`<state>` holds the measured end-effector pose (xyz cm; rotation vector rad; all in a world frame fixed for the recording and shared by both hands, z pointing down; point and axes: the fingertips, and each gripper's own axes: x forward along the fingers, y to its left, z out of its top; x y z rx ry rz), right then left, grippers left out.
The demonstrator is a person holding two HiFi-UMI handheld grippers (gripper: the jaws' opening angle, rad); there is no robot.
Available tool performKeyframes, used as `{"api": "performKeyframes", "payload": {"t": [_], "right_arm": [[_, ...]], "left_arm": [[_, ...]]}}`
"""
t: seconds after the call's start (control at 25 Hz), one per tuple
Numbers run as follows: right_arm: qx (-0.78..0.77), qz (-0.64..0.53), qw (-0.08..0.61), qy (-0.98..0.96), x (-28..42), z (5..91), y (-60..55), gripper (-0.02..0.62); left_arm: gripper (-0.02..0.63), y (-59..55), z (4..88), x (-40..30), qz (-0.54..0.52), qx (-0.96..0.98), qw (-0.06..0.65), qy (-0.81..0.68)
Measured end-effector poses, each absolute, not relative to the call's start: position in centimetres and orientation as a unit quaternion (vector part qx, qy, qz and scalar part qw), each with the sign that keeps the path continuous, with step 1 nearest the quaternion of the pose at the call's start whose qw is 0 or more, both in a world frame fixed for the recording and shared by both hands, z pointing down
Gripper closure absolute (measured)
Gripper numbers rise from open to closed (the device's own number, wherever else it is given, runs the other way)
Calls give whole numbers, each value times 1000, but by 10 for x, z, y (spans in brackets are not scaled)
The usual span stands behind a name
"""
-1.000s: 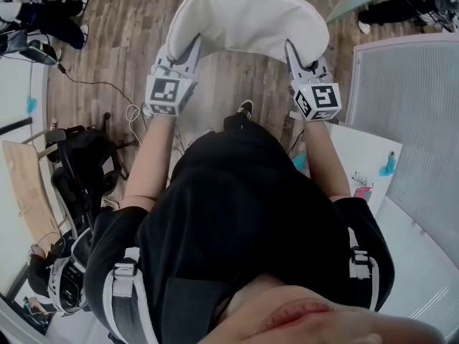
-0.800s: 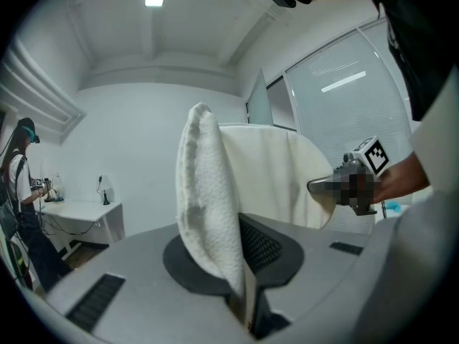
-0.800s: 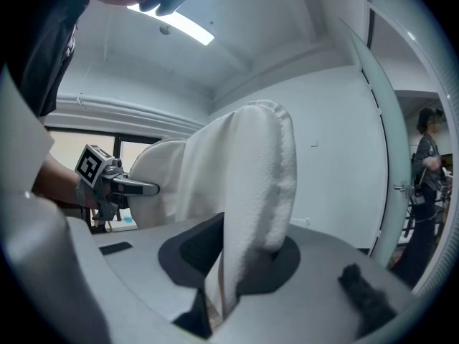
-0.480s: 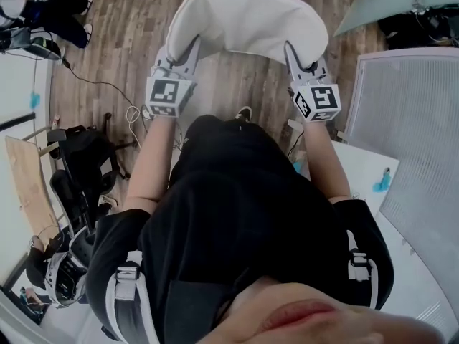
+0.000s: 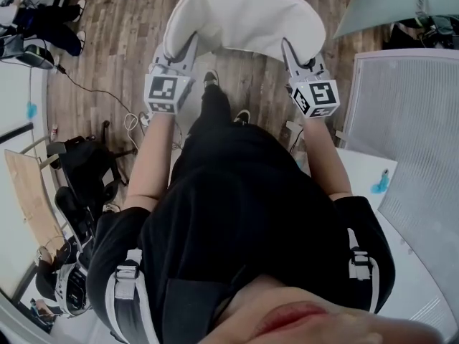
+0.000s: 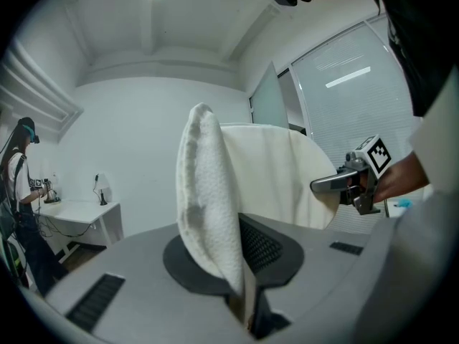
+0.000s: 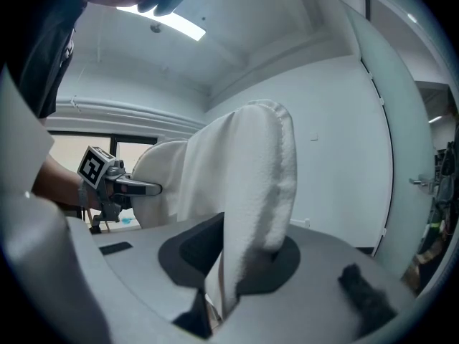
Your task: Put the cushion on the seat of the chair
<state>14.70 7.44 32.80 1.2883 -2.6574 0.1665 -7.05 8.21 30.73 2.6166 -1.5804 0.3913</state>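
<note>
At the far left, one other person's legs [image 5: 43, 24] show on the wood floor [image 5: 122, 41]. One cable [image 5: 90, 84] trails below them. Lower down, one wooden board [image 5: 29, 192] lies beside what looks like one black chair [image 5: 82, 167], well apart from the cushion [image 5: 244, 16]. There are two grippers, each with one marker cube. The left gripper [image 5: 192, 43] has its jaws pressed together on the cushion's left edge, and its own view shows the white fabric pinched upright between the two pads. The one cushion, white and bowed, hangs in the air between the two grippers. It is in front of the person, above the floor, and on no seat. Under it two shoes [image 5: 210, 77] show, one ahead of the other. The right gripper [image 5: 288, 47] is clamped the same way on the cushion's right edge, with fabric squeezed between its jaws. Each gripper view shows the other gripper across the cushion. At the right stands one ribbed white panel [image 5: 412, 113].
</note>
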Motion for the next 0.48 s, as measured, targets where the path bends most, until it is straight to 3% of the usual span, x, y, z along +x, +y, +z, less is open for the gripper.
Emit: {"api": "performKeyframes", "payload": {"t": [0.48], "right_arm": [[470, 72, 114, -872, 118, 340, -23, 538]], "left_arm": [[554, -31, 323, -100, 129, 871, 46, -471]]}}
